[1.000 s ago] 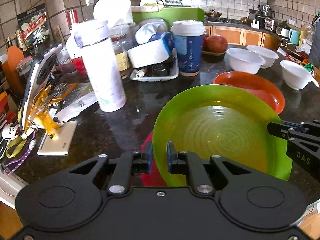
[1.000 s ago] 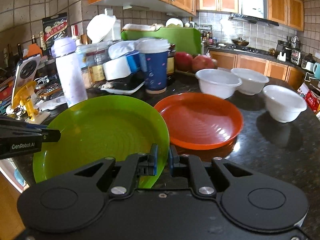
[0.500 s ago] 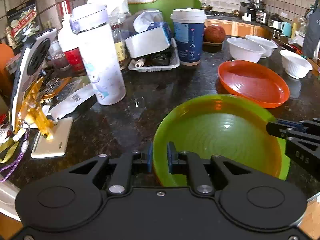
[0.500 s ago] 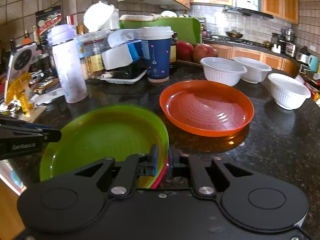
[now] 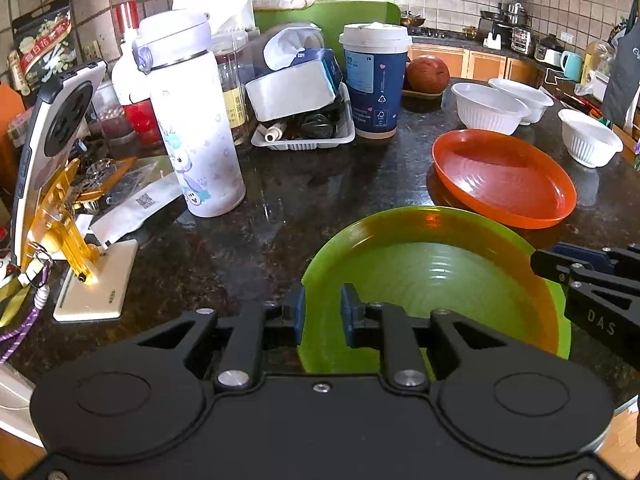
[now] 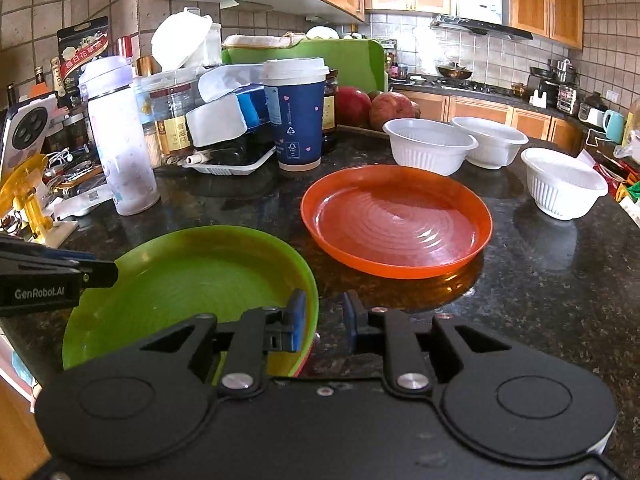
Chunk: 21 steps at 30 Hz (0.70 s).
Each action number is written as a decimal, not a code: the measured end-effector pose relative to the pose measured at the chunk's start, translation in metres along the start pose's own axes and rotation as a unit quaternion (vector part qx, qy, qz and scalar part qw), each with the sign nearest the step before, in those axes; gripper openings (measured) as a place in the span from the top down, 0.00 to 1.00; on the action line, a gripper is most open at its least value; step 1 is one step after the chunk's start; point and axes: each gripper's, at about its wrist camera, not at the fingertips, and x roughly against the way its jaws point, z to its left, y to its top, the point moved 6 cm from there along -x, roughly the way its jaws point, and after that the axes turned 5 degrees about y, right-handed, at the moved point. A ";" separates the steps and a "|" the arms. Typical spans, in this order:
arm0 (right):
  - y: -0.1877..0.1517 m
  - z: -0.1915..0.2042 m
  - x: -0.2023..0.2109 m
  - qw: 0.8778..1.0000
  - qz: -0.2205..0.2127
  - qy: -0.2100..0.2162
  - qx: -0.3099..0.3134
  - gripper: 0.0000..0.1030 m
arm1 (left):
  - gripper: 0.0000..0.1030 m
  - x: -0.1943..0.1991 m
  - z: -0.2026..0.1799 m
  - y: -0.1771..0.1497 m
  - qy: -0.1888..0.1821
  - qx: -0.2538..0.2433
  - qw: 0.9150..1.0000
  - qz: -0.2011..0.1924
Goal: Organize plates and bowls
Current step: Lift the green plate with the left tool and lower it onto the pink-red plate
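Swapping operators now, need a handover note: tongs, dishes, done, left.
Left tongs: just been opening, pads astride the green plate rim, no longer pinching.
Right tongs: just been opening, same plate's rim between the pads, released.
Green plate sits on a red plate at the counter's near edge.
Orange plate lies alone behind; three white bowls stand unstacked.
Left: stack the orange plate, nest the bowls.

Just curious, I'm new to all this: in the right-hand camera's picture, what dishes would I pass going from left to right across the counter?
green plate → orange plate → first white bowl → second white bowl → third white bowl
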 end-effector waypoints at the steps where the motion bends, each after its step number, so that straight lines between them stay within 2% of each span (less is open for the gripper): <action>1: 0.000 -0.002 0.000 1.000 -0.001 0.000 0.000 0.80 | 0.72 0.000 -0.001 0.001 0.000 0.002 1.000 0.001; 7: 0.002 -0.014 0.007 1.000 -0.006 0.016 -0.005 0.76 | 0.71 0.004 -0.014 0.006 -0.004 0.011 1.000 0.000; 12: 0.007 -0.026 0.026 0.999 -0.038 0.036 0.014 0.76 | 0.71 0.008 -0.033 0.012 -0.007 0.023 1.000 -0.003; 21: 0.013 -0.086 0.053 0.997 -0.069 0.022 0.002 0.75 | 0.71 0.023 -0.088 0.025 -0.022 0.032 0.999 -0.013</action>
